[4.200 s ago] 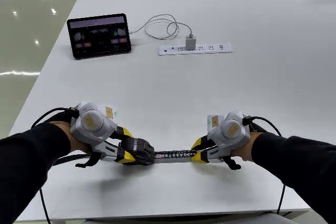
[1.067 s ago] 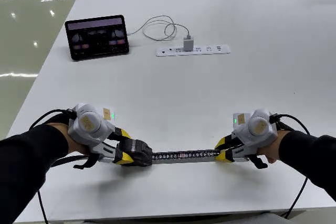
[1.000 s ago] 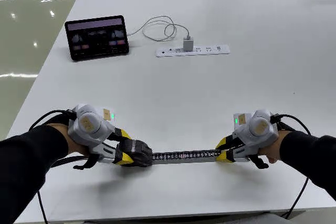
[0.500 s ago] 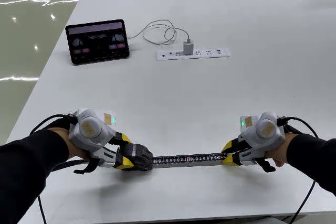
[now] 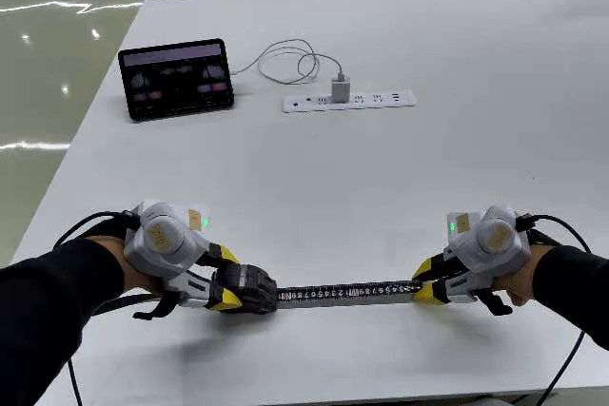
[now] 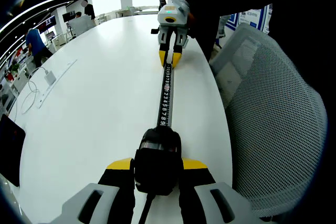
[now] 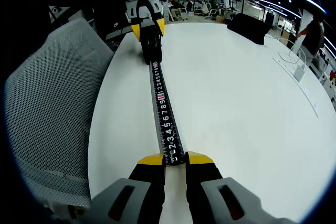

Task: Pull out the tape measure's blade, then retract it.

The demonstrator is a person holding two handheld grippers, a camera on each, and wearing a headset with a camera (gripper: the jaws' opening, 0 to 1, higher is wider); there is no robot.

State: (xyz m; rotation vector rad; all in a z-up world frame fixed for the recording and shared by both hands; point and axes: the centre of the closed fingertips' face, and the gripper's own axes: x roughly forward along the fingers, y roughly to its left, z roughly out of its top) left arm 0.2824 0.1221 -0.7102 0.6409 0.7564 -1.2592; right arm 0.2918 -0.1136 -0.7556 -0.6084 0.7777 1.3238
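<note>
At the front edge of a white table (image 5: pixel 400 187), the black tape measure case (image 5: pixel 249 289) is clamped in the left gripper (image 5: pixel 225 284), its extended blade (image 5: pixel 347 292) pinched at the tip by the right gripper (image 5: pixel 424 281).

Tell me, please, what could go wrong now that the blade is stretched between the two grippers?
The right gripper pinches only the very end of the blade; if it slips, the blade may whip back toward the case. The left gripper holds the case by its sides, so a harder pull might twist it free.
</note>
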